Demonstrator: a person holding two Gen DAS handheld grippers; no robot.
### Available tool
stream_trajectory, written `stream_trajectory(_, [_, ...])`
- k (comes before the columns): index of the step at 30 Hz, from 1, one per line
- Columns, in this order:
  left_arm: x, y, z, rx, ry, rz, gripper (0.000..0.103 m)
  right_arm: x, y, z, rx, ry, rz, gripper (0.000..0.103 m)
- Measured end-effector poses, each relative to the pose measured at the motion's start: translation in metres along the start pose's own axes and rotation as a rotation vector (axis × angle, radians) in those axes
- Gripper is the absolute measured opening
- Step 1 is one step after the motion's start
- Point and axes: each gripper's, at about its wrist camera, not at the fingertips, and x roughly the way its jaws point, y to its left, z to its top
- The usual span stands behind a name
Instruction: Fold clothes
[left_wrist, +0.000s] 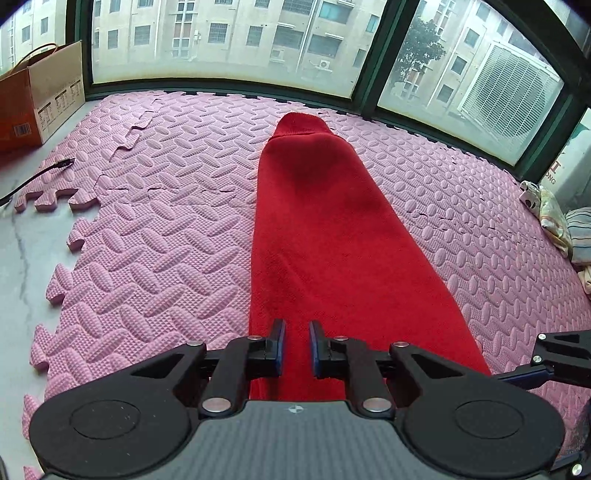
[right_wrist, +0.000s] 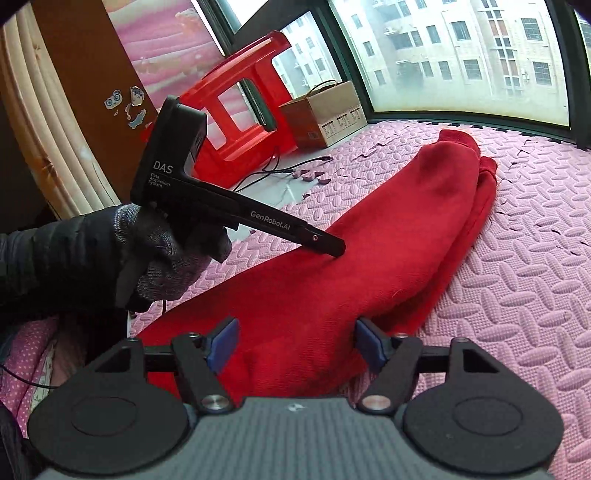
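A red knit garment (left_wrist: 317, 229) lies folded into a long narrow strip on the pink foam mat (left_wrist: 155, 229), running away toward the window. My left gripper (left_wrist: 297, 339) hovers over its near end, jaws slightly apart with nothing between them. In the right wrist view the garment (right_wrist: 388, 251) stretches to the upper right, its ribbed end near the window. My right gripper (right_wrist: 295, 341) is open wide over the garment's near end. The left gripper (right_wrist: 338, 251), held by a gloved hand, tips down onto the cloth's middle.
A cardboard box (left_wrist: 40, 99) and a black cable (left_wrist: 40, 173) sit at the mat's left edge. A red plastic stool (right_wrist: 243, 99) lies tipped by the window. Other folded clothes (left_wrist: 561, 229) sit at the right. Window frames bound the far side.
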Motion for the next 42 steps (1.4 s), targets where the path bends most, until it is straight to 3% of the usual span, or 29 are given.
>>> stream_trajectory(5, [0.002,0.003,-0.001,-0.01,-0.009,-0.01,0.015,-0.002,-0.03,0.004,0.031,0.024,0.071,0.076])
stream_trajectory(16, [0.004,0.007,-0.003,-0.037,-0.033,-0.031,0.015,0.043,-0.072,0.02,0.105,0.057,0.304,0.079])
stream_trajectory(19, [0.005,0.008,-0.004,-0.039,-0.037,-0.033,0.015,0.054,-0.076,0.022,0.112,0.083,0.377,0.084])
stream_trajectory(25, [0.006,0.009,-0.004,-0.041,-0.039,-0.034,0.015,0.034,-0.079,0.015,0.054,0.208,0.475,0.084])
stream_trajectory(32, [0.007,0.006,-0.004,-0.031,-0.037,-0.026,0.015,0.011,-0.077,0.014,0.03,0.243,0.429,0.084])
stream_trajectory(34, [0.007,0.006,-0.003,-0.024,-0.033,-0.023,0.015,0.007,-0.071,0.016,-0.015,0.264,0.368,0.083])
stream_trajectory(40, [0.008,0.005,-0.002,-0.004,-0.029,-0.026,0.015,-0.014,-0.061,0.029,-0.026,0.127,0.205,0.083])
stream_trajectory(42, [0.008,0.005,-0.002,-0.005,-0.031,-0.028,0.015,-0.013,-0.057,0.033,-0.022,0.084,0.187,0.083])
